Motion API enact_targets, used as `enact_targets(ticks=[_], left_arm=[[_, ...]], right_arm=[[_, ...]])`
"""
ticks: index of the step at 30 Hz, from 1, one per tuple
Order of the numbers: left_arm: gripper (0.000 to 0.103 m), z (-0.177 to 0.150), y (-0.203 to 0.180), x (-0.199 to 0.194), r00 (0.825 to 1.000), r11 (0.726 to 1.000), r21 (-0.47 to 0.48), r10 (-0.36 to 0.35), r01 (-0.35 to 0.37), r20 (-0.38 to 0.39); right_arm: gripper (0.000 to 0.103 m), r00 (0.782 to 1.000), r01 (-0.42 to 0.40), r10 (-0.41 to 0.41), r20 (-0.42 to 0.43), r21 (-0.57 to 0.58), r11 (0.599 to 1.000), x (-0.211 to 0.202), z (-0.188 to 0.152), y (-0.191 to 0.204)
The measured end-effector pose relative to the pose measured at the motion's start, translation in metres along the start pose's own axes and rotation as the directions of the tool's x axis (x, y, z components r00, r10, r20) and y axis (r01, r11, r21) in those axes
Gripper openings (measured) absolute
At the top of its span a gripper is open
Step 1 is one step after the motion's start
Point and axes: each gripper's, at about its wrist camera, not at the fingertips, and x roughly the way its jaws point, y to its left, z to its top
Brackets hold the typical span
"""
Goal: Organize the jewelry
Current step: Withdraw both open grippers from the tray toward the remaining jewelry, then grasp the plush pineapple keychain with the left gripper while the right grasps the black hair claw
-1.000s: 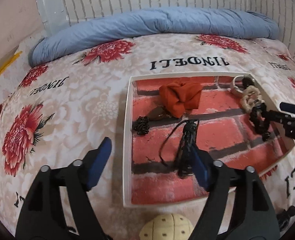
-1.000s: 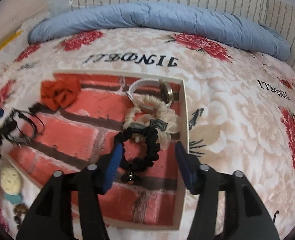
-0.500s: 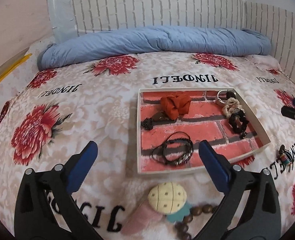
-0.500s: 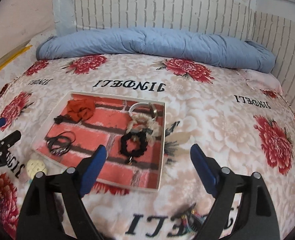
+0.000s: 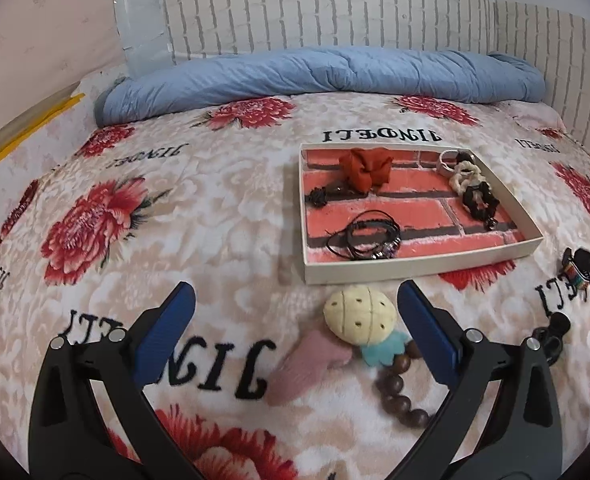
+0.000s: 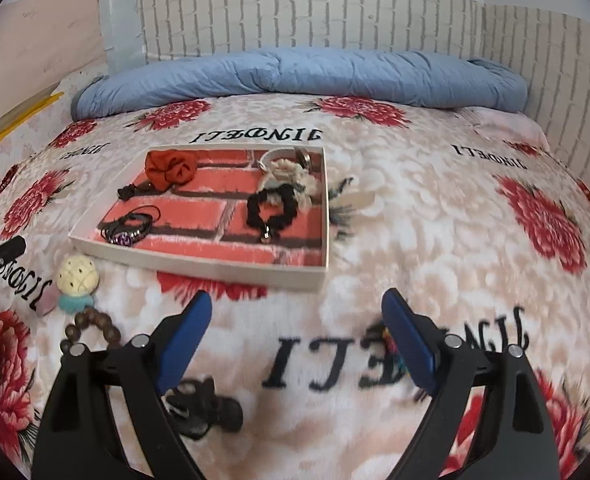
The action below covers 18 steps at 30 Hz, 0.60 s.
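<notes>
A white tray (image 5: 415, 268) with a brick-print floor lies on the bed. It holds an orange scrunchie (image 5: 369, 168), a black cord bracelet (image 5: 369, 236), a black scrunchie (image 5: 479, 200) and a cream scrunchie (image 5: 463, 174). My left gripper (image 5: 295, 300) is open and empty, hanging over a cream bead charm (image 5: 359, 314) and a wooden bead bracelet (image 5: 399, 388) in front of the tray. My right gripper (image 6: 297, 304) is open and empty too, short of the tray (image 6: 215, 270). A black piece (image 6: 203, 412) lies under its left finger and a colourful piece (image 6: 391, 344) by its right.
A rolled blue quilt (image 5: 319, 76) runs along the head of the bed below a brick-pattern wall. The floral blanket (image 5: 215, 208) is soft and uneven. A small black item (image 5: 553, 332) and a colourful one (image 5: 575, 270) lie right of the tray.
Both grippers have drawn back from the tray toward the bed's near side, and their jaws have spread wider. The cord bracelet and the black scrunchie stay lying in the tray.
</notes>
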Motion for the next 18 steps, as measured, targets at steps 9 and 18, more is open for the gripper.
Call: enact_targets(ticks=[9, 18], left_arm=[[0.098, -0.018, -0.009, 0.021, 0.999, 1.000, -0.003, -0.007, 0.007, -0.047], [0.098, -0.033, -0.009, 0.049, 0.992, 0.999, -0.032, -0.026, 0.022, -0.123]], right_arm=[[0.085, 1.000, -0.016, 0.017, 0.017, -0.027, 0.999, -0.009, -0.026, 0.022], [0.085, 0.998, -0.035, 0.031, -0.057, -0.078, 0.996, 0.008, -0.055, 0.049]])
